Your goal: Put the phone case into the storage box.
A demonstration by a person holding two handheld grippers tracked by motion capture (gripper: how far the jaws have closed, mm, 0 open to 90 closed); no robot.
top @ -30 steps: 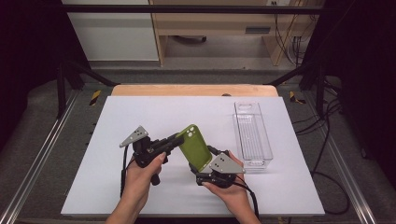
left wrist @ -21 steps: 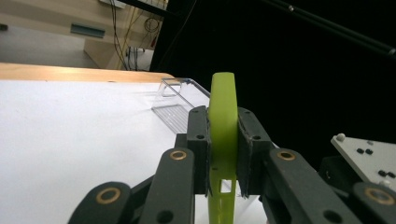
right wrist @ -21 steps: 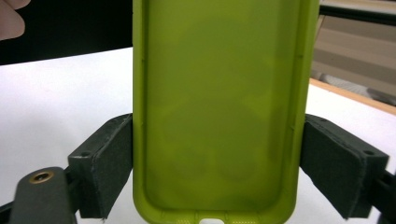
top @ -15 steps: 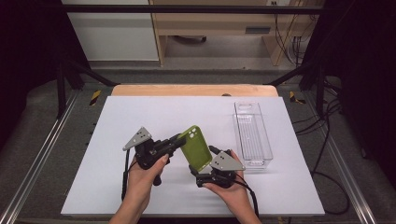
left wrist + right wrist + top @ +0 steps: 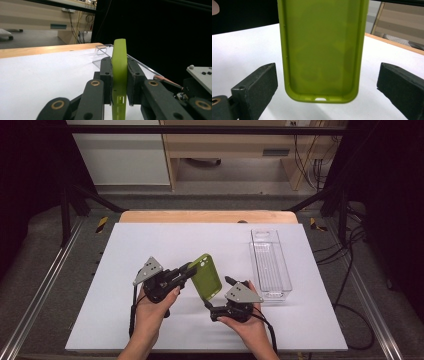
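A lime-green phone case [image 5: 206, 276] is held off the white table, standing on end and tilted. My left gripper [image 5: 190, 269] is shut on it, its black jaws pressing both faces of the case [image 5: 119, 65] edge-on in the left gripper view. My right gripper [image 5: 218, 293] sits just below and right of the case, open. In the right gripper view the hollow inside of the case [image 5: 322, 50] hangs between the wide-apart pads [image 5: 259, 82] without touching either one.
A clear plastic tray [image 5: 270, 265] lies lengthwise at the right of the white table top [image 5: 150, 240], close to my right hand. The tray's near corner [image 5: 100, 51] shows behind the case. A wooden edge runs along the table's far side.
My left gripper has drifted slightly right and nearer to the person with the case still in it. The right gripper has barely moved and stays open.
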